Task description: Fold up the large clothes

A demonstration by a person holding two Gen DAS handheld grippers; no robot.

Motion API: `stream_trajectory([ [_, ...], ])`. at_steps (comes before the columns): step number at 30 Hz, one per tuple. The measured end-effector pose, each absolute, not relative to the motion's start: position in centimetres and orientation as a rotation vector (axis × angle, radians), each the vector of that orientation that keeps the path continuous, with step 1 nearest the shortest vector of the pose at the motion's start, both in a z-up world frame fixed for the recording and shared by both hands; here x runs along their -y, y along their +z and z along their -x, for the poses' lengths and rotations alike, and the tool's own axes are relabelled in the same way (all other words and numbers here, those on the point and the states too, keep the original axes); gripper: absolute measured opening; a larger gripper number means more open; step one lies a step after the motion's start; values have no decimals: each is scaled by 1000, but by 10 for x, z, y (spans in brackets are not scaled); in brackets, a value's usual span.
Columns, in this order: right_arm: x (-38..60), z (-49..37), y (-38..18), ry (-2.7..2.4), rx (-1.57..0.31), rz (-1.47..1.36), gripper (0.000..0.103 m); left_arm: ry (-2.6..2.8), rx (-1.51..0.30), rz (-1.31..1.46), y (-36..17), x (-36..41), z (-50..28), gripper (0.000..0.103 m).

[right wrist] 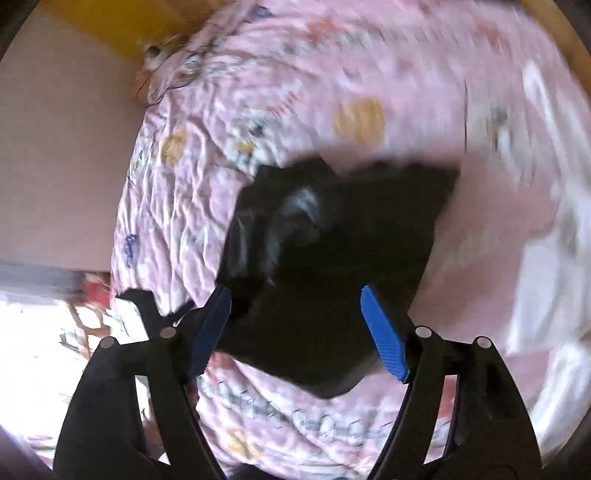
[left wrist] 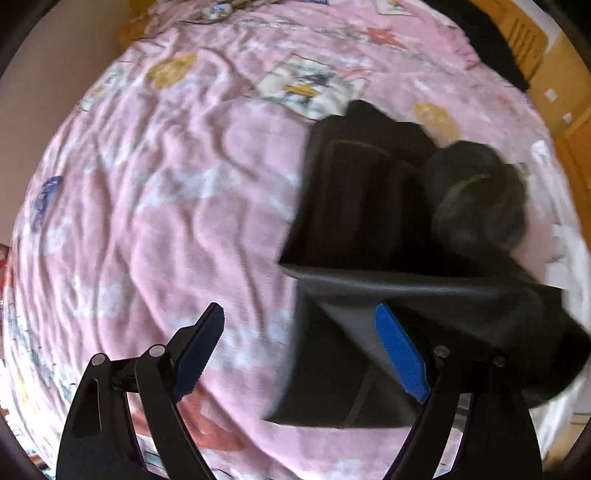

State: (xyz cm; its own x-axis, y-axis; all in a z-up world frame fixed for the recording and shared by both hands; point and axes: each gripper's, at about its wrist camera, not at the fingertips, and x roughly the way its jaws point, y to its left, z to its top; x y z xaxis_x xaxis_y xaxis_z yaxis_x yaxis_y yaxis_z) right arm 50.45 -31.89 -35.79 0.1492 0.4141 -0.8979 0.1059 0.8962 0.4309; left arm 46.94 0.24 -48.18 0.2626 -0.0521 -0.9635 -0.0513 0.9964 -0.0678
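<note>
A black garment (left wrist: pixel 369 206) lies partly folded on a pink printed bedspread (left wrist: pixel 166 206), right of centre in the left wrist view. Its near edge reaches under my right-hand finger there. My left gripper (left wrist: pixel 299 350) is open, hovering above the garment's near left corner, holding nothing. In the right wrist view the same black garment (right wrist: pixel 332 266) lies in a rough folded block on the bedspread (right wrist: pixel 295 92). My right gripper (right wrist: pixel 295 328) is open above its near edge, empty. Both views are motion-blurred.
A wooden bed frame (left wrist: pixel 546 74) runs along the right. A beige wall (right wrist: pixel 55 166) borders the bed's left side. White fabric (right wrist: pixel 546 277) lies at the right. Small objects (left wrist: pixel 218 11) sit at the bed's far end.
</note>
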Motion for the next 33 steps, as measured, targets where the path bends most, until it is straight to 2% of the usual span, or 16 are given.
stream_trajectory([
  [3, 326, -478, -405, 295, -1454, -621, 72, 15, -1302, 67, -483, -10, -460, 81],
  [7, 281, -449, -448, 437, -1437, -653, 72, 9, -1278, -14, -475, -8, -447, 81],
  [12, 218, -426, -482, 524, -1451, -544, 73, 48, -1129, -76, -421, -17, -450, 80],
  [14, 199, -411, -496, 548, -1486, -439, 73, 34, -1082, -51, -401, -20, -463, 86],
  [18, 177, -385, -515, 562, -1538, -251, 73, -41, -1140, -72, -409, 0, -493, 88],
  [20, 190, -385, -511, 558, -1516, -345, 73, -13, -1193, -115, -436, 11, -497, 85],
  [21, 198, -388, -502, 554, -1492, -400, 73, 0, -1205, -124, -445, 13, -496, 78],
  [22, 208, -390, -489, 539, -1456, -422, 73, 12, -1226, -119, -459, 14, -492, 77],
  [25, 222, -421, -436, 472, -1299, -318, 75, 65, -1233, -85, -481, 10, -471, 77],
  [26, 222, -434, -426, 452, -1276, -288, 79, 87, -1221, -91, -486, 9, -463, 77],
  [28, 215, -471, -411, 372, -1249, -209, 81, 126, -1206, -98, -492, 8, -450, 77],
  [33, 179, -549, -424, 156, -1302, -85, 81, 130, -1252, -31, -511, 4, -433, 77],
])
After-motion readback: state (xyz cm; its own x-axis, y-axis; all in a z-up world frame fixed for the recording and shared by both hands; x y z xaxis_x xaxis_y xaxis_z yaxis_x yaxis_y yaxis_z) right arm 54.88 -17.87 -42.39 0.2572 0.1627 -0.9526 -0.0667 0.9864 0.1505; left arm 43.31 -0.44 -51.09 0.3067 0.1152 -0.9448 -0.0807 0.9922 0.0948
